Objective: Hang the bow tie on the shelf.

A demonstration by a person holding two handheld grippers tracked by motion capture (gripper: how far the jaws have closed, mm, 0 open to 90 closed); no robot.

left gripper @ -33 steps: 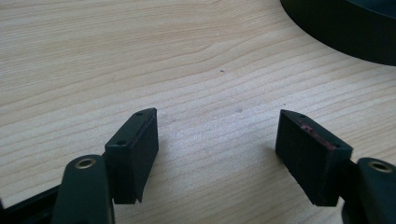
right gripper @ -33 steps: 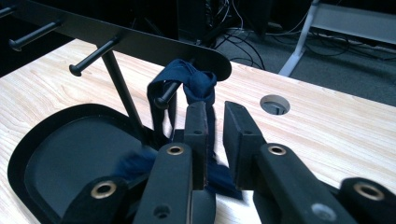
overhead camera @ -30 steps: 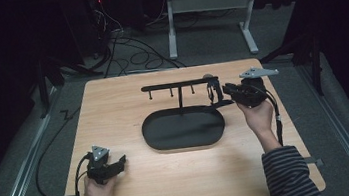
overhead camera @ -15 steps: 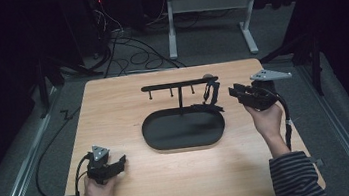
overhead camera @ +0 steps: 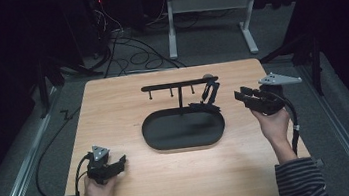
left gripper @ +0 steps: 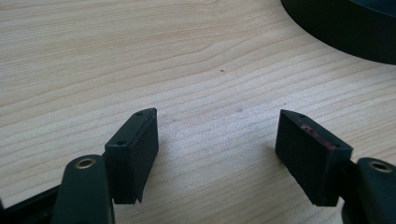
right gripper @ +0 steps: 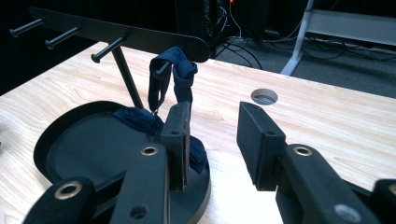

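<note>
The right tongs have drawn back from the rack, jaws apart and empty. A dark strap now hangs on the peg just ahead of them, apparently delivered. The left tongs rest apart on the tabletop.

No text, label, brand, number or sign is showing legibly on anything in these views.
</note>
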